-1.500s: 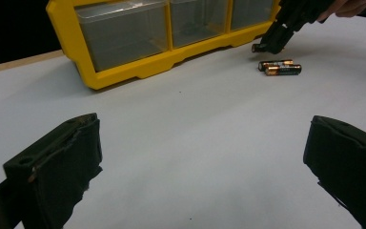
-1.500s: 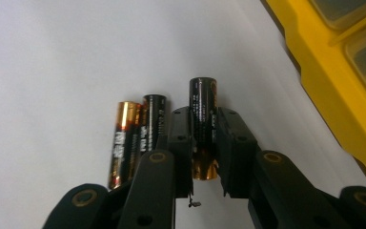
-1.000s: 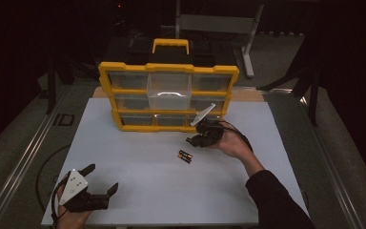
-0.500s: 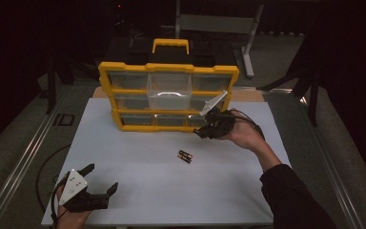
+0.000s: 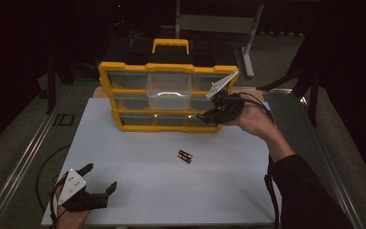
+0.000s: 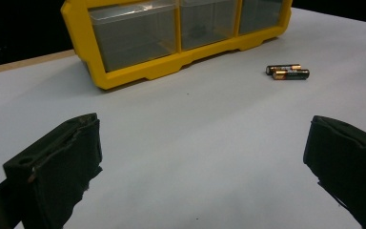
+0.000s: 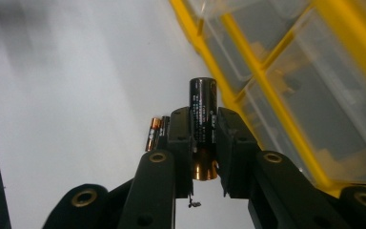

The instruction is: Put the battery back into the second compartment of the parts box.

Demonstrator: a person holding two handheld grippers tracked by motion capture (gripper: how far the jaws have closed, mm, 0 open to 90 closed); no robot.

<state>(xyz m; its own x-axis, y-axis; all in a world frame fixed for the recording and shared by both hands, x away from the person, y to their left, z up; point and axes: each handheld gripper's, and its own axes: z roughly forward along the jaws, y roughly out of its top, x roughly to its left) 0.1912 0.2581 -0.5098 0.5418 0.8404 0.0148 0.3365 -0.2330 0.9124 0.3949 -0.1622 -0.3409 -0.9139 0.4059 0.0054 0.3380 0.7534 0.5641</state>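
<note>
Gripping battery (image 7: 202, 125) beside organizer (image 7: 286, 95)

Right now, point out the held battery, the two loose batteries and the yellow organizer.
Held battery (image 7: 203, 112), right gripper view, on its black body above the tool's pads.
Loose batteries (image 6: 288, 72), left gripper view, middle of the pair.
Organizer (image 5: 106, 76), high view, yellow frame's upper left corner.

Black battery (image 7: 202, 125) with copper end, clamped lengthwise in right tongs (image 7: 203, 125), apparently above the white tabletop

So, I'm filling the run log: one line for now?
right tongs: shut on battery | left tongs: open | organizer: upright
</note>
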